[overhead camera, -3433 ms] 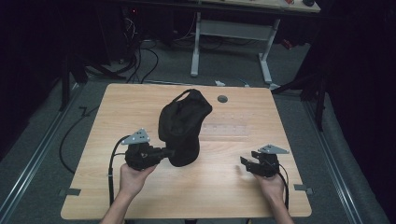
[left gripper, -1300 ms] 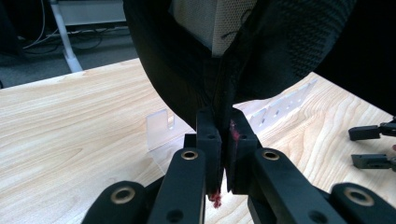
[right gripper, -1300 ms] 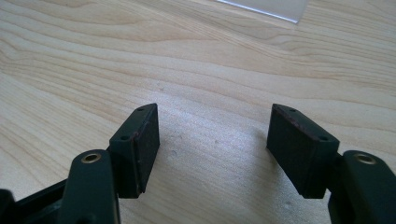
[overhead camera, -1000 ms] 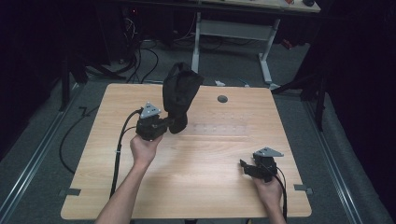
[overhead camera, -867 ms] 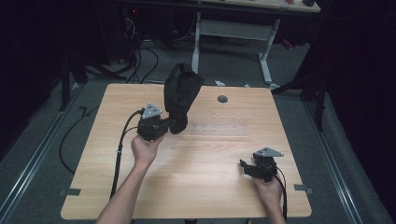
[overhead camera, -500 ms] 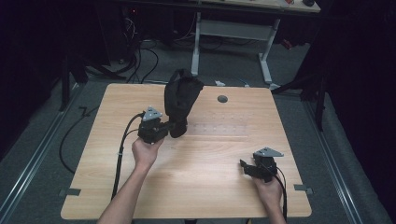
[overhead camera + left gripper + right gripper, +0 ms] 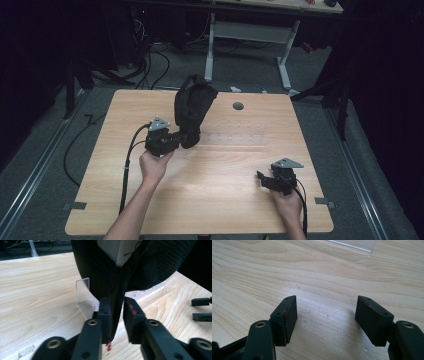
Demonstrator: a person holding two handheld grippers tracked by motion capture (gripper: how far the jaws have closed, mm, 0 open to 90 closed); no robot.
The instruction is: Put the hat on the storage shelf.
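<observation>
Both forearms bare, no sleeves in sight. Left hand-held gripper (image 7: 175, 141): black body w/ grey three-cornered plate on top, black cable trailing back along the arm. Right hand-held gripper (image 7: 263, 177): same build, grey plate, black cable. Close up, jaws are flat black blocks on black link arms w/ brass-coloured rivets at the joints; small screw holes in the pad (image 7: 287, 317) sides. Reddish smears on left pads (image 7: 132, 315).

Matt black woven cloth bag (image 7: 150, 267), smooth pale wood table (image 7: 230, 200), clear glossy plastic piece (image 7: 85, 293).
</observation>
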